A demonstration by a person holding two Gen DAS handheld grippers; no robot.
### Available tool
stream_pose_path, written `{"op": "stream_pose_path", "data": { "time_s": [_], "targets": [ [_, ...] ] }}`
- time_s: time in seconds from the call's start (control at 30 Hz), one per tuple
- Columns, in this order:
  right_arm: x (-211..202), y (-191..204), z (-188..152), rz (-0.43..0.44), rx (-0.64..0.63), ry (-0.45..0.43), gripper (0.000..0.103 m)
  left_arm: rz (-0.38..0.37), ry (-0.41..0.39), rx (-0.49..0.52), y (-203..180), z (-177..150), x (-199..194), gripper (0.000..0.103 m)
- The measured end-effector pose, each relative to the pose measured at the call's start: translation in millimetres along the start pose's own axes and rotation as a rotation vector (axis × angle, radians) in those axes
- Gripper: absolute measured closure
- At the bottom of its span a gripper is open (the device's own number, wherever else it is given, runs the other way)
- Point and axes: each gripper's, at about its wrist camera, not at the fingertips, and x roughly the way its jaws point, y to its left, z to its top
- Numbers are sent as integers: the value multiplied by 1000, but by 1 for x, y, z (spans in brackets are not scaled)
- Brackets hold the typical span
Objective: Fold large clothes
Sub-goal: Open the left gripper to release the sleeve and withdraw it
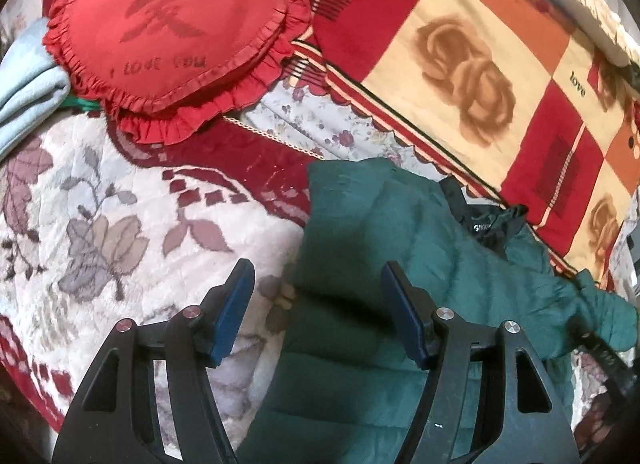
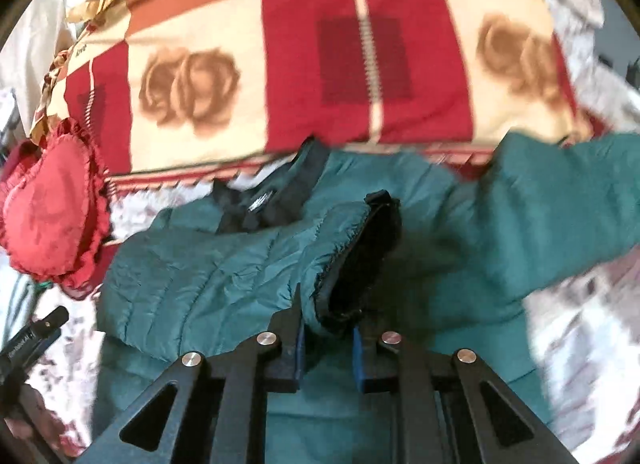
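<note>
A bed fills both views, covered by a pale floral quilt (image 1: pixel 120 200) with dark red borders. Over the far part of the bed, from about 12 to 3 o'clock in the left wrist view, lies a checked blanket (image 1: pixel 460 48) of red, cream and orange squares printed with brown roses and the word "love".

The green puffer jacket (image 1: pixel 360 248) lies spread on the quilt just below the blanket's edge, its black collar with a label (image 1: pixel 480 228) turned towards the blanket. In the right wrist view one sleeve (image 2: pixel 560 200) stretches out towards 2 o'clock, and the front edge, showing black lining (image 2: pixel 372 248), is lifted up at the centre.

A red heart-shaped frilled cushion (image 1: pixel 168 40) reading "I LOVE YOU" sits at 11 o'clock in the left wrist view, resting on the quilt well apart from the jacket. Beside it at 9 o'clock lies a folded pale blue cloth (image 1: pixel 28 80).

The right tongs (image 2: pixel 326 340) are drawn narrow and pinch the jacket's lifted front edge between their blue pads. The left tongs (image 1: pixel 316 288) stand wide above the jacket's side edge at 6 o'clock, with nothing pressed between the pads; one finger is over the quilt, the other over the green fabric.
</note>
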Motion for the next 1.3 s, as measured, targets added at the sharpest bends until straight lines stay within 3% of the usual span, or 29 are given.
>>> {"op": "stream_pose_path", "data": {
  "time_s": [0.13, 0.3, 0.33, 0.37, 0.43, 0.47, 0.6, 0.77, 0.9, 1.13, 1.3],
  "targets": [
    [14, -18, 5, -71, -6, -12, 87, 26, 46, 34, -14, 0, 24, 37],
    [58, -22, -1, -119, -83, 88, 86, 76, 91, 77, -21, -9, 50, 37],
    [59, -23, -1, -130, -97, 104, 80, 90, 90, 87, -21, -10, 54, 37],
    [57, -24, -2, -141, -96, 103, 65, 95, 89, 90, -21, -11, 56, 37],
    [41, -29, -2, -181, -68, 56, 50, 98, 84, 90, -19, -11, 58, 37],
    [30, -31, -1, -193, -57, 23, 49, 97, 82, 86, -19, -11, 59, 37],
    [5, -17, 5, -109, -70, -17, 49, 89, 50, 73, -21, -6, 53, 37],
    [18, 19, 13, 40, -115, 46, 49, 81, -9, 115, -35, 2, 41, 37],
    [47, 35, 14, -3, -191, 70, 52, 87, 0, 149, -40, 3, 47, 37],
    [100, -1, 19, -70, -64, 154, 56, 107, 53, 167, -38, -1, 73, 37],
    [104, 4, 20, -102, -105, 160, 56, 136, 53, 200, -45, -7, 79, 37]
  ]
}}
